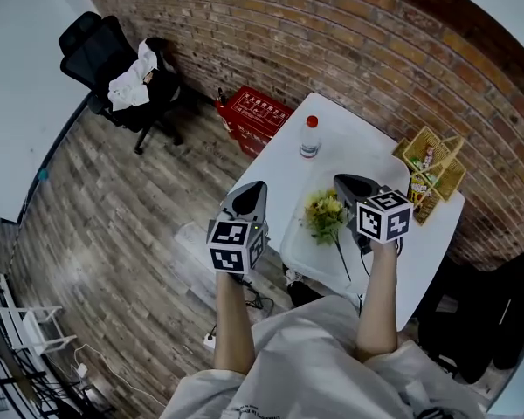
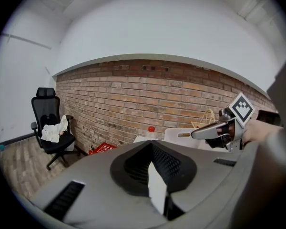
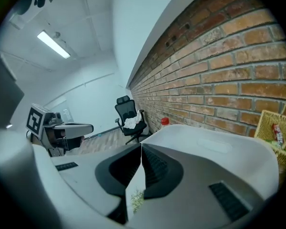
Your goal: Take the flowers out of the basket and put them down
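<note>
A bunch of yellow flowers [image 1: 325, 215] lies on the white table [image 1: 349, 147], its stems pointing toward me. The wicker basket [image 1: 432, 168] stands at the table's right edge with packets inside. My right gripper [image 1: 342, 180] hovers above the table just right of the flowers, jaws shut and holding nothing. My left gripper [image 1: 255, 186] is raised over the table's left edge, also shut and empty. In the right gripper view, a bit of the flowers [image 3: 135, 199] shows below the closed jaws [image 3: 141, 146]. The left gripper view looks along its own closed jaws [image 2: 150, 144] toward the right gripper [image 2: 214, 130].
A clear bottle with a red cap [image 1: 309, 138] stands at the table's far end. A red crate [image 1: 255, 112] sits on the floor by the brick wall. A black office chair [image 1: 113, 68] with white cloth stands far left. Dark chairs [image 1: 485, 317] stand at the right.
</note>
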